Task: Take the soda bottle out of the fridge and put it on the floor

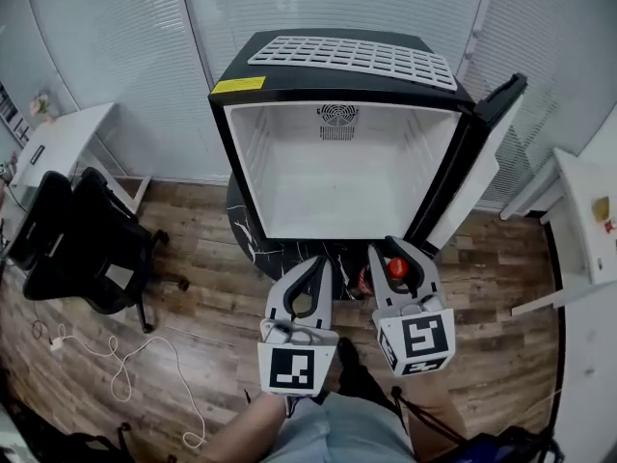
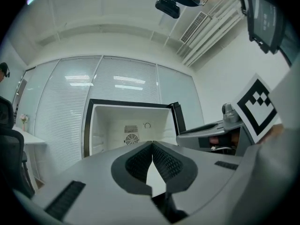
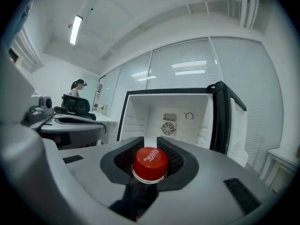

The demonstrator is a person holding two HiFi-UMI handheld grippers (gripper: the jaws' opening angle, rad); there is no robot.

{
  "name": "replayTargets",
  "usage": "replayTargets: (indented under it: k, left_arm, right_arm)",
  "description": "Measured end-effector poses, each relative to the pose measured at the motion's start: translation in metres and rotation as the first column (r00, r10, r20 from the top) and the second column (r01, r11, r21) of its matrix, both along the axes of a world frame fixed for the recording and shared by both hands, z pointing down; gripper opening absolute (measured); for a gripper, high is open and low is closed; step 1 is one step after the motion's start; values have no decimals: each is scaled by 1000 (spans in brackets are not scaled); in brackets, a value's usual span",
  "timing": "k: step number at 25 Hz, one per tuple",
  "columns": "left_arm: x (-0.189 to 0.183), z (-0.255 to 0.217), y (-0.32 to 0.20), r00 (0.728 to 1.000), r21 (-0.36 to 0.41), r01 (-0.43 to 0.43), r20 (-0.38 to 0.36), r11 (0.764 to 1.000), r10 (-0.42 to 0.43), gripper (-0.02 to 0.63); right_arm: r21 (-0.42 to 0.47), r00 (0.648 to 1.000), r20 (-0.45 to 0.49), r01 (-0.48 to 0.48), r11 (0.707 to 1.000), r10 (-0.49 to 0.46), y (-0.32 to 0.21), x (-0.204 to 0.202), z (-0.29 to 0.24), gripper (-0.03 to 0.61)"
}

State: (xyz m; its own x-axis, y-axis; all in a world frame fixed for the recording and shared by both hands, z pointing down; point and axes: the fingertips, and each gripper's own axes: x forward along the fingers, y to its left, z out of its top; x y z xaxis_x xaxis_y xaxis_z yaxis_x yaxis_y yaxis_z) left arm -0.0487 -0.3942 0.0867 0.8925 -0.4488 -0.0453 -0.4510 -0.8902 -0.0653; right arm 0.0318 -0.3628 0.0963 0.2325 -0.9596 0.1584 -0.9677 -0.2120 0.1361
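Observation:
The soda bottle [image 1: 396, 267] has a red cap [image 3: 150, 162] and a dark body. My right gripper [image 1: 397, 256] is shut on its neck, with the cap standing just above the jaws [image 3: 150, 153]. It hangs in front of the open fridge [image 1: 337, 177], above the wooden floor [image 1: 212, 307]. The fridge's white inside [image 3: 168, 118] holds nothing, and its door [image 1: 477, 157] is swung out to the right. My left gripper [image 1: 320, 264] is beside the right one, shut with nothing in it; its tips [image 2: 152, 145] meet.
The fridge stands on a dark round base [image 1: 249, 244]. A black office chair [image 1: 82, 244] and a white desk [image 1: 63, 143] are at the left, with cables [image 1: 125, 365] on the floor. A white table [image 1: 588, 215] is at the right. A person [image 3: 76, 89] is far off.

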Motion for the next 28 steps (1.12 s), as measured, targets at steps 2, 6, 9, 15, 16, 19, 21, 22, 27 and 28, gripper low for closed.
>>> replayTargets:
  k: [2,6,9,15,16,19,21,22,27,28]
  left_arm:
    - [-2,-2,15,998,2,-59,-4,998,59,17]
    - [0,-3,51,984,-2,-176,-12,984,176,17]
    - [4,-1,84,965,-4,-262,-10,965,262,17]
    - [28,6,156,907,-14,-421,10,907,421,17]
    - [33,8,170,893,-13,-450,14,893,450,17]
    - [47,11,217,847,-12,-531,24,848,531,17]
    - [56,13,247,820,-17,-571,32,821,571,17]
    - [60,14,262,807,-21,-589,34,808,590,17]
    - [71,17,337,737,-29,-674,46,739,674,17]
    - [74,19,350,724,-32,-688,48,725,688,17]
  right_arm:
    - [5,998,8,-59,998,58,21,-5,1,99]
    - [10,984,15,-176,984,176,67,-11,3,98]
    - [8,965,25,-262,965,261,107,-12,6,99]
    - [9,908,46,-418,908,417,191,-7,13,100]
    - [8,895,48,-445,896,444,207,-5,15,98]
    - [13,856,42,-517,856,516,256,1,19,100]
    - [20,830,32,-558,830,557,288,7,19,100]
    - [23,817,27,-577,816,576,303,10,19,100]
    - [25,761,17,-649,760,649,377,16,18,100]
    - [25,750,13,-661,750,661,390,17,19,100]
